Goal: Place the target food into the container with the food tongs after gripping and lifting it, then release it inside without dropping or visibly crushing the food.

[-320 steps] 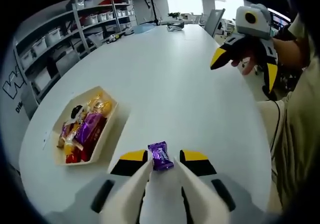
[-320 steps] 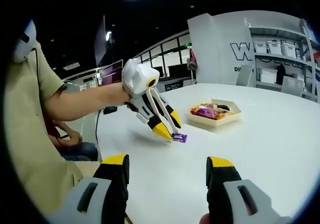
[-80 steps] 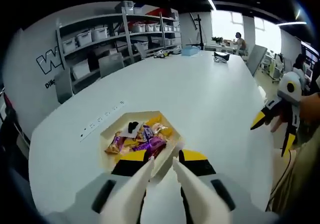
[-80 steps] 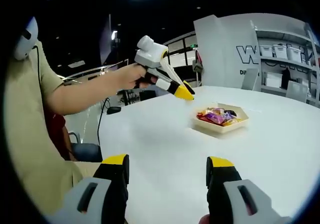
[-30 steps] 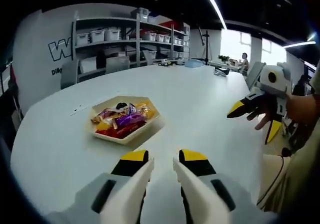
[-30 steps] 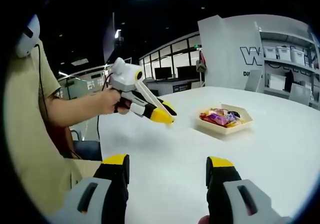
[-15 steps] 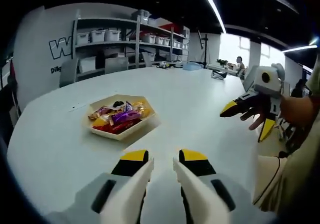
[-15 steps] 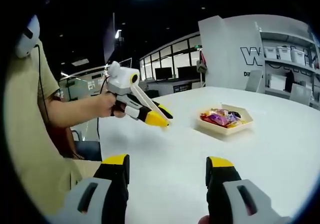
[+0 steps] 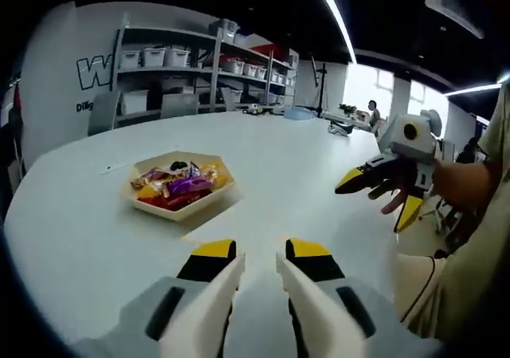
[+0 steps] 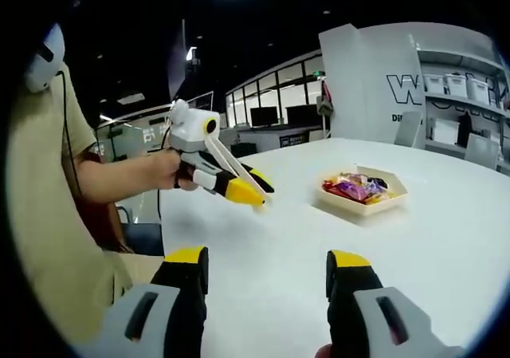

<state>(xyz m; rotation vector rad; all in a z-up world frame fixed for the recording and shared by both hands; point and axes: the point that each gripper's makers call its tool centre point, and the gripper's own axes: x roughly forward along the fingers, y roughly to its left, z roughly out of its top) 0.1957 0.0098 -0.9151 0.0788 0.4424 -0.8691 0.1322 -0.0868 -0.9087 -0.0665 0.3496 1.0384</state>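
Note:
A beige hexagonal tray holding several wrapped candies sits on the white table, ahead and to the left of my left gripper. That gripper's white tong jaws stand slightly apart, open, with nothing between them. In the right gripper view the tray and its candies lie to the right of the left gripper, which a hand holds above the table. My right gripper is wide open and empty near the table's edge, and it is also seen as the right gripper hovering at the right.
Shelves with storage bins and chairs line the far wall behind the table. The person's arm and shirt fill the left of the right gripper view. Bare tabletop lies around the tray.
The purple candy once held in my left gripper is gone from its jaws. That gripper passed over the tray and has drawn back and lower. The right gripper has barely moved.

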